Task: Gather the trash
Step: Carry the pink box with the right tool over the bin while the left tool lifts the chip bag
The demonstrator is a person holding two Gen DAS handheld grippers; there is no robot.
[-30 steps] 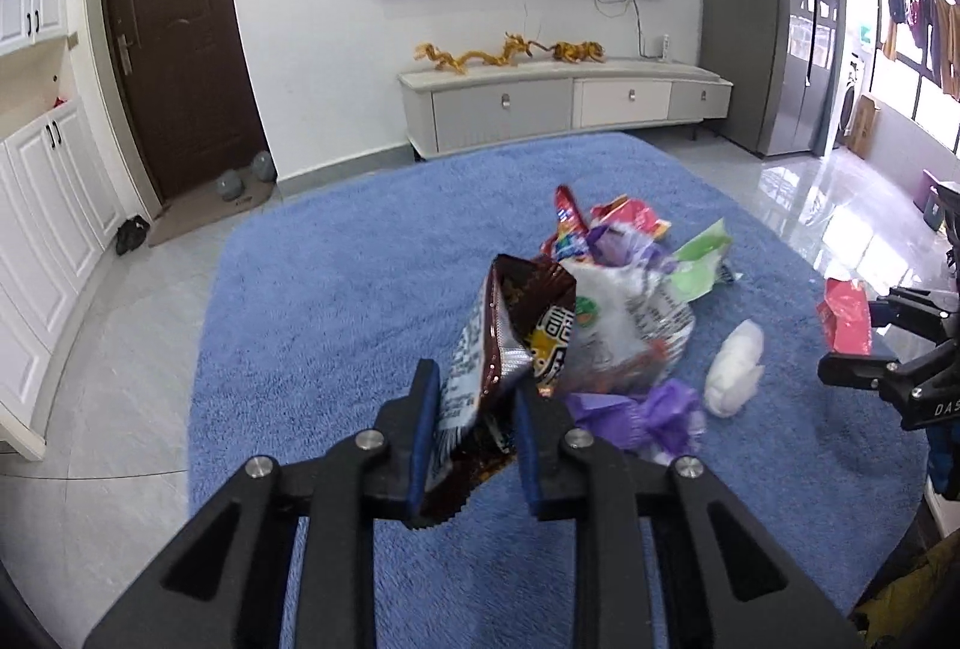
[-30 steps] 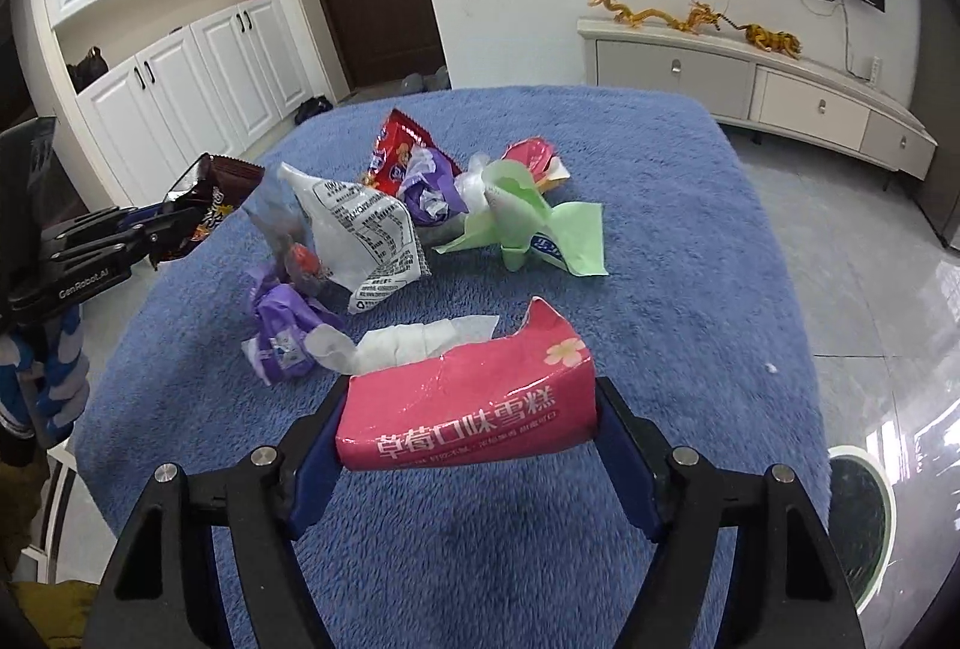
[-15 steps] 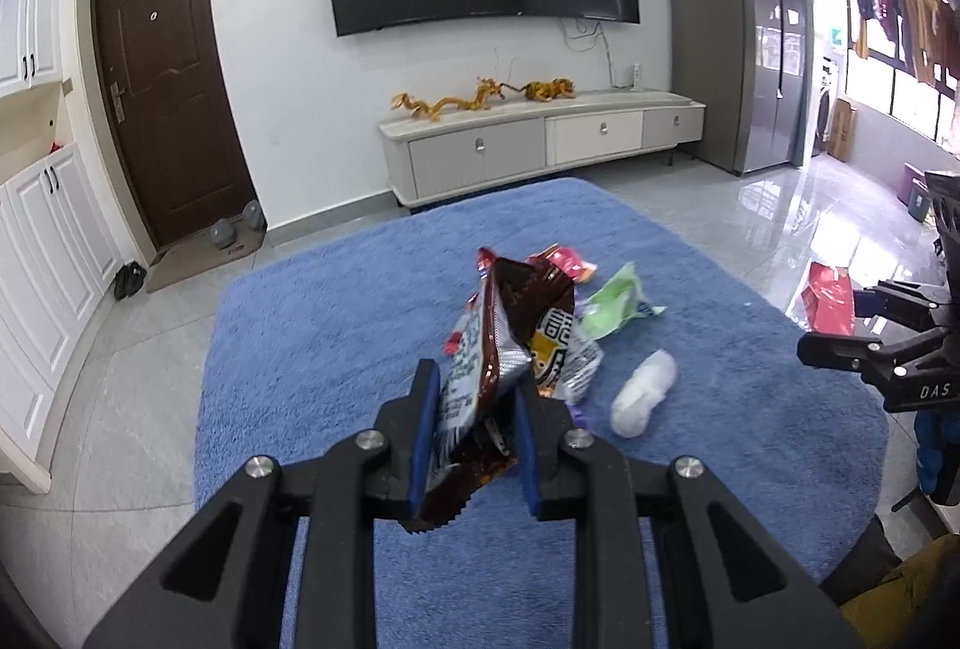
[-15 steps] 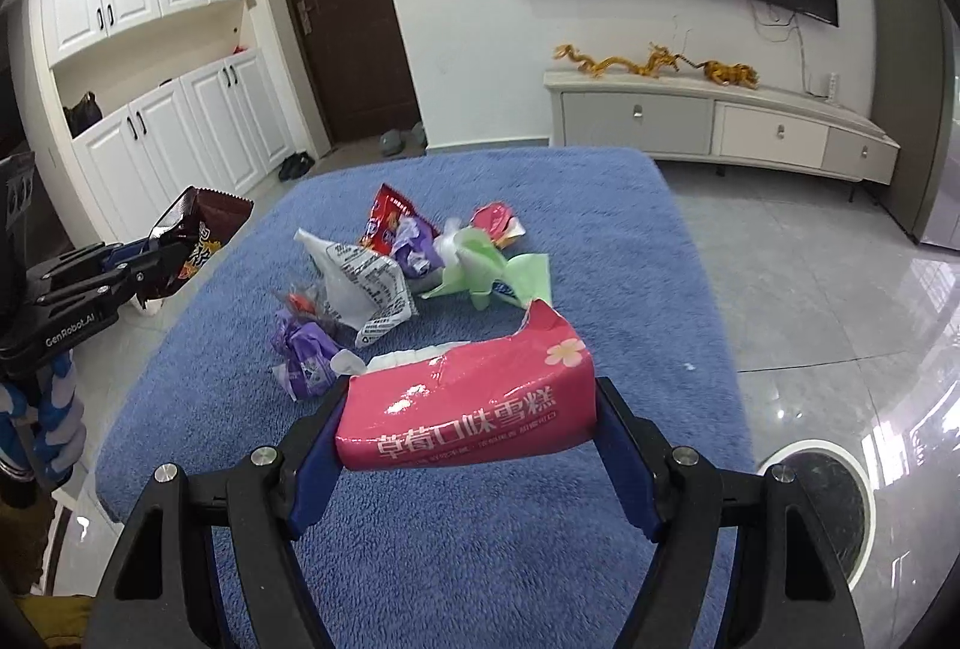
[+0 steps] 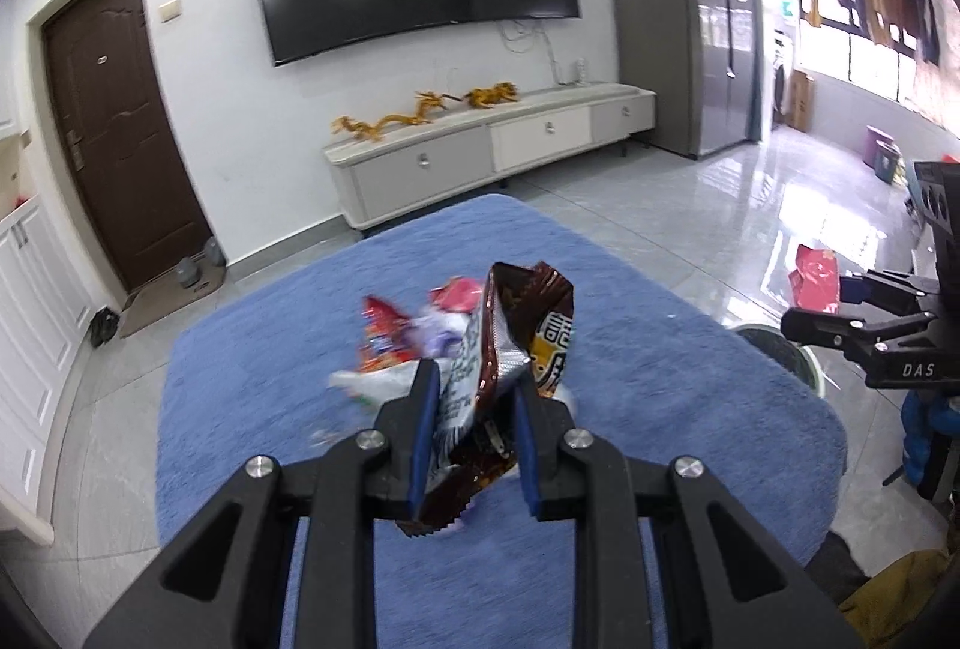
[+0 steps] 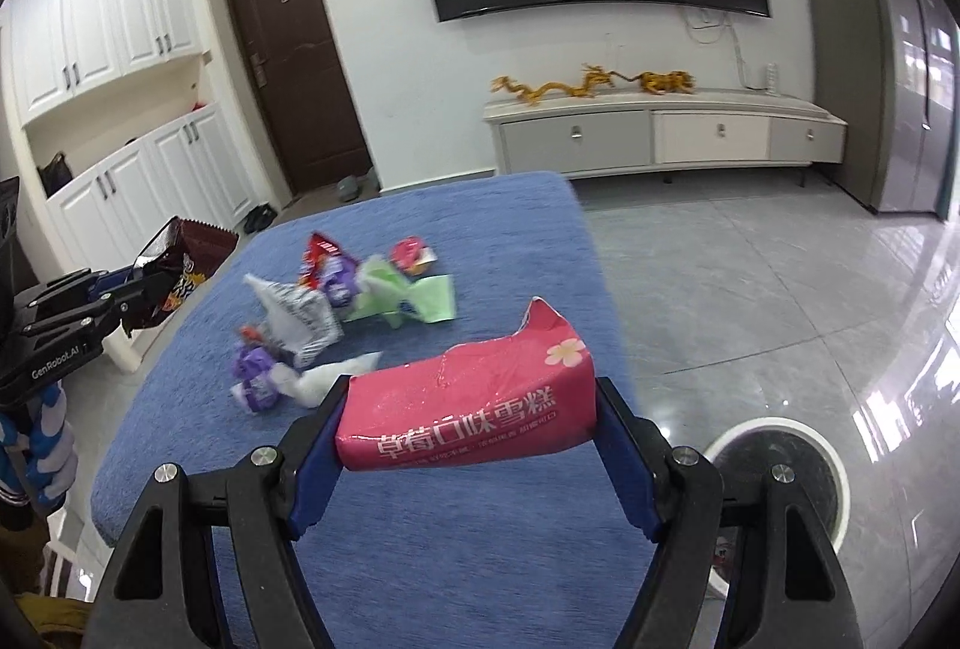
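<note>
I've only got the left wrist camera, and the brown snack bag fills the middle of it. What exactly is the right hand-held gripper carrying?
Observer: The right hand-held gripper is shut on a pink wrapper with white print and a flower, torn open at one end.
Operator: What's hidden behind my brown snack bag?
Observer: A white tissue wad lies on the blue cloth, next to a purple wrapper.
Operator: Anything green there?
Observer: Yes, a pale green wrapper lies farther back in the pile.
</note>
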